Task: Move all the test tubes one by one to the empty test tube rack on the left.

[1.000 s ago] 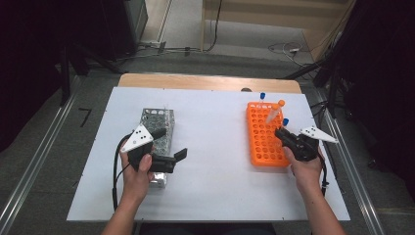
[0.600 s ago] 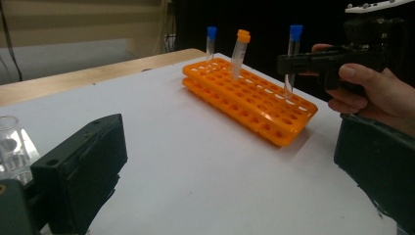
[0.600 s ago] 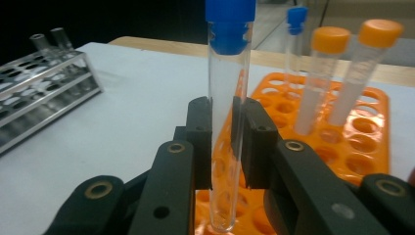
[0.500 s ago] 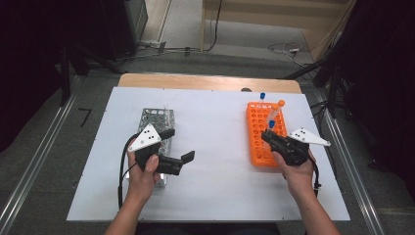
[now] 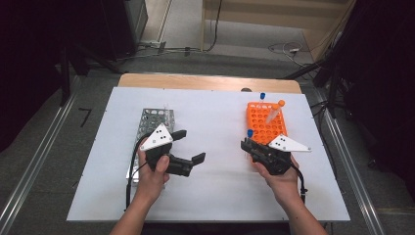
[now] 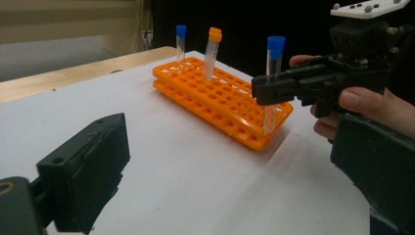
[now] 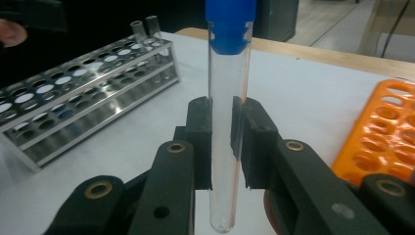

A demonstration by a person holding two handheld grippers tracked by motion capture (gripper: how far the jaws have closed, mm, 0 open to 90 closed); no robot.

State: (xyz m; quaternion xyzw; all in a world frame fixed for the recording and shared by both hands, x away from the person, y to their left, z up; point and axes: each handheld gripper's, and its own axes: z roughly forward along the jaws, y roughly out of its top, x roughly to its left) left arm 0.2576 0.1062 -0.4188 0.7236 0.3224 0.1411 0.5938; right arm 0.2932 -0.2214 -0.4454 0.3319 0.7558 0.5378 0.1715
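The right gripper (image 5: 246, 143) has its jaws clamped on a blue-capped test tube (image 7: 228, 98), pads pressing the glass about midway down so the cap stands well above them and the rounded bottom hangs free below. The tube stands upright, clear of the orange tube rack (image 5: 265, 122) and just off that rack's near corner, held above the white table (image 5: 220, 112). The relation that matters next is sideways: the metal tube rack (image 5: 155, 118) lies across the table toward the person's left, well apart from the tube, its long side running away from the person (from the right gripper view it shows rows of open holes, with two uncapped tubes at the far end). The left gripper (image 5: 191, 146) sits just beside that metal rack with its jaws spread and nothing between them, so it is the nearer hand to the rack, yet the tube belongs to the right one. I judge the tube must travel across and then come straight down, long axis vertical, into a hole
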